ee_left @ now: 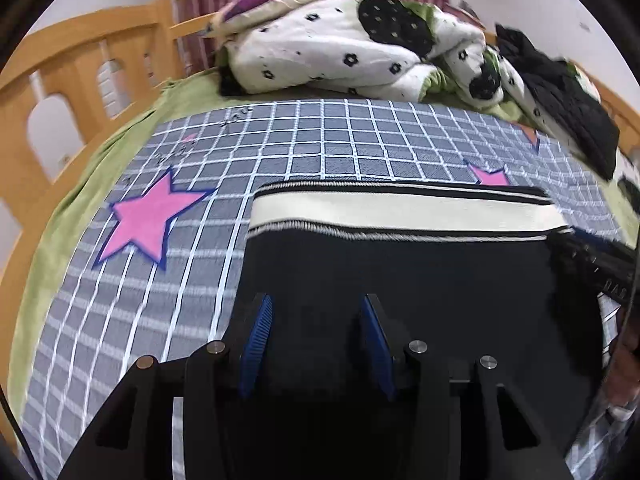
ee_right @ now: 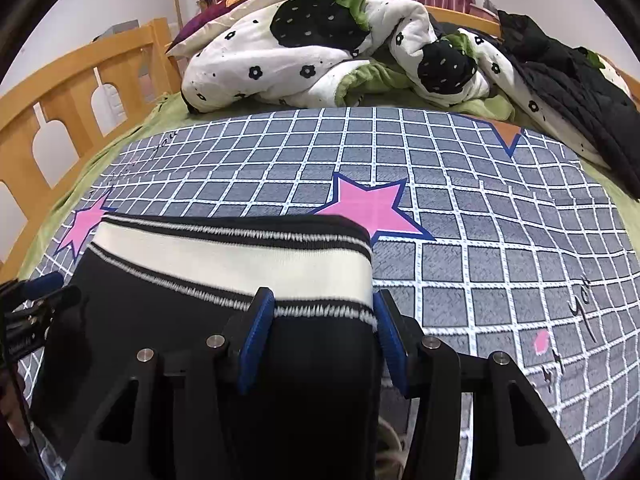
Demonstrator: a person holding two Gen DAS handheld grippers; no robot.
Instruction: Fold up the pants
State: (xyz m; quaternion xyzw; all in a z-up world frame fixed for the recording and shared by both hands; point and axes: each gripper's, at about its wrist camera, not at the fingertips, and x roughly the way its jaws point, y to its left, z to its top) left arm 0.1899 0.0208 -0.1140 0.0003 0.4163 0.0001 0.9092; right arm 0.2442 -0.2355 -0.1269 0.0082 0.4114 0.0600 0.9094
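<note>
The black pants lie folded on the grey checked bedsheet, their cream waistband with black-and-white trim toward the far side. My left gripper is open over the black cloth, blue pads apart, holding nothing. In the right wrist view the pants and waistband fill the lower left. My right gripper is open, its jaws on either side of the pants' right edge just below the waistband. The left gripper shows at the far left of the right wrist view, the right one at the right edge of the left wrist view.
A rumpled white floral quilt and a pillow are piled at the head of the bed. Dark clothing lies at the back right. A wooden bed rail runs along the left. Pink stars mark the sheet.
</note>
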